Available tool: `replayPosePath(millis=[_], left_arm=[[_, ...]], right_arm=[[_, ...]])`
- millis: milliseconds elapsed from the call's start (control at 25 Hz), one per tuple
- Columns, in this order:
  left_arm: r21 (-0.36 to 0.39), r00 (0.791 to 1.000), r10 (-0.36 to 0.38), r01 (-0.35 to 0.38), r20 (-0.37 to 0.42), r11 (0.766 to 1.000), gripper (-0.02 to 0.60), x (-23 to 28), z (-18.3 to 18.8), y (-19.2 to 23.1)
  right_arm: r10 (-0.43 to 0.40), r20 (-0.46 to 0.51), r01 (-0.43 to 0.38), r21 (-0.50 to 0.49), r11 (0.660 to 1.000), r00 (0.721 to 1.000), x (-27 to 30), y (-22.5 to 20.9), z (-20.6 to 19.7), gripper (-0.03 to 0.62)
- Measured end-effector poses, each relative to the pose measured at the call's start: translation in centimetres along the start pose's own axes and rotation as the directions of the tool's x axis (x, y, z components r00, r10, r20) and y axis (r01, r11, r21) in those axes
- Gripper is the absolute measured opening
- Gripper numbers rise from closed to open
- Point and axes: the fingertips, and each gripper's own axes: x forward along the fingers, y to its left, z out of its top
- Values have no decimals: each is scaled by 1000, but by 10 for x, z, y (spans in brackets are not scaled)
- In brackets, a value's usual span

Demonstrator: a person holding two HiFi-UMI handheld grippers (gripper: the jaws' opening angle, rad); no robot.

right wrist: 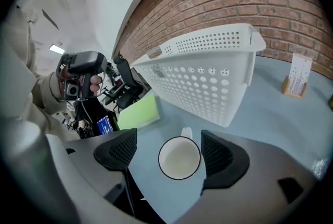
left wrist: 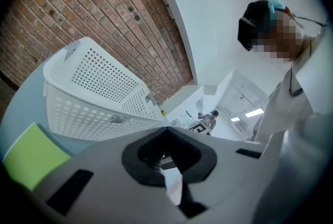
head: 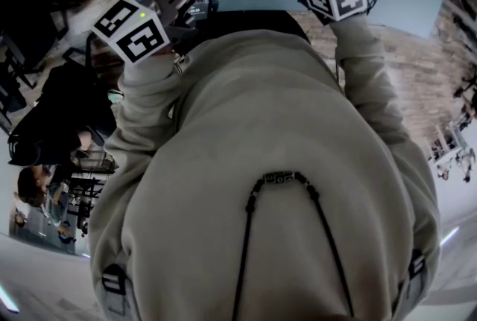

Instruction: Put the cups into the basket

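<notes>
Blue table [right wrist: 270,114] bears basket [right wrist: 208,72], cup [right wrist: 179,158], green sheet [right wrist: 138,111].

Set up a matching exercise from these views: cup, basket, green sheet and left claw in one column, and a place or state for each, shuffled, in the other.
1. cup
2. basket
3. green sheet
4. left claw

A. jaws together
B. flat on the table beside the basket
C. between the open jaws of the right claw
D. white, walls full of holes

Pairs: 1-C, 2-D, 3-B, 4-A
</notes>
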Motion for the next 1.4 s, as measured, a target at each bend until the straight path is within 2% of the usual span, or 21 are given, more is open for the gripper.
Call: replayPosePath(millis=[80,240,400,680,1160,1400], left_arm=[[11,1000,3,-3,-18,1000,-2,0,-3,1],[-14,1000,-21,21,-4,1000,-3,1,-3,4],[-16,1000,-9,9,-3,1000,-3,2,-4,8],[-21,1000,21,-21,-12,1000,-2,-7,-8,14],[-37,1000,22,-22,-3,999,-2,-15,-10,23],[-39,1000,21,-21,3,999,-3,-17,-10,23]], right_arm=[[-6,-22,6,6,1000,1000,6,-1,-6,376],[-37,-78,35,-25,999,996,16,-7,-19,387],[-91,-122,77,-119,990,988,25,-17,-26,411],[-112,-233,56,-234,971,966,46,-17,-46,433],[-156,-314,67,-276,959,937,72,-26,-64,437],[-159,-324,69,-274,959,933,76,-26,-67,436]])
